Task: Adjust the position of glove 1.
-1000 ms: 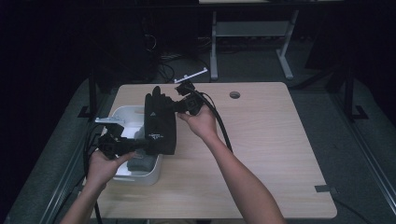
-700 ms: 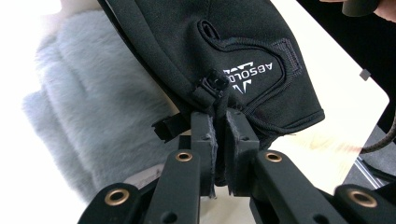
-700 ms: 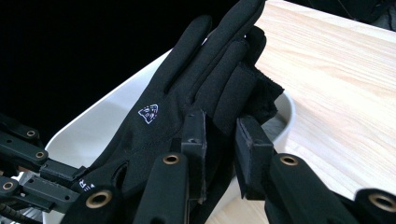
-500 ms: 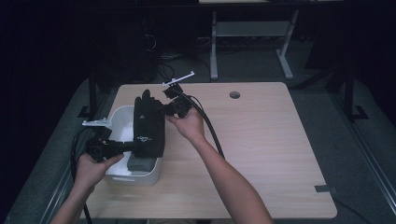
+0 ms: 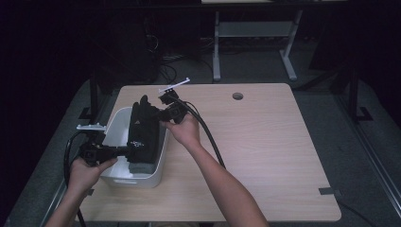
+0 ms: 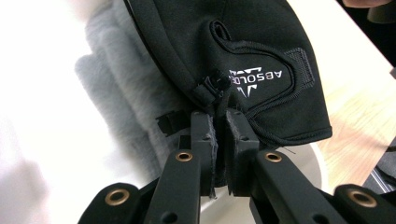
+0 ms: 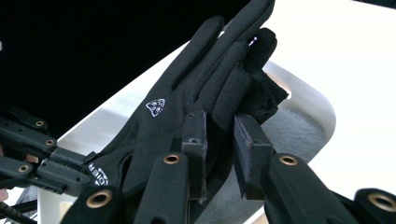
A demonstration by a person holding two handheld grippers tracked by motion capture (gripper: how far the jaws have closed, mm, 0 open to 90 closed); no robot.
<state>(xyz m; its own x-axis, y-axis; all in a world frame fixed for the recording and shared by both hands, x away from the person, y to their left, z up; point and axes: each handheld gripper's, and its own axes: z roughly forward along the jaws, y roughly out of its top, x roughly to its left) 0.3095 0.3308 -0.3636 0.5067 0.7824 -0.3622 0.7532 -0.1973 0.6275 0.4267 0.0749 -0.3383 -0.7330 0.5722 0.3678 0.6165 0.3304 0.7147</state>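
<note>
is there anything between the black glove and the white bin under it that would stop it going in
Nothing visible blocks it. The black glove hangs over the open white bin, held by the left gripper at its cuff and the right gripper at its fingers. Only a grey fuzzy item lies inside.

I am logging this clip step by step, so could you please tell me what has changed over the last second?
Both grippers have carried the black glove leftward, from beside the white bin to above its opening. The left gripper stays shut on the cuff, and the right gripper stays clamped on the glove's fingers. The bin and the grey cloth inside it have not moved.
</note>
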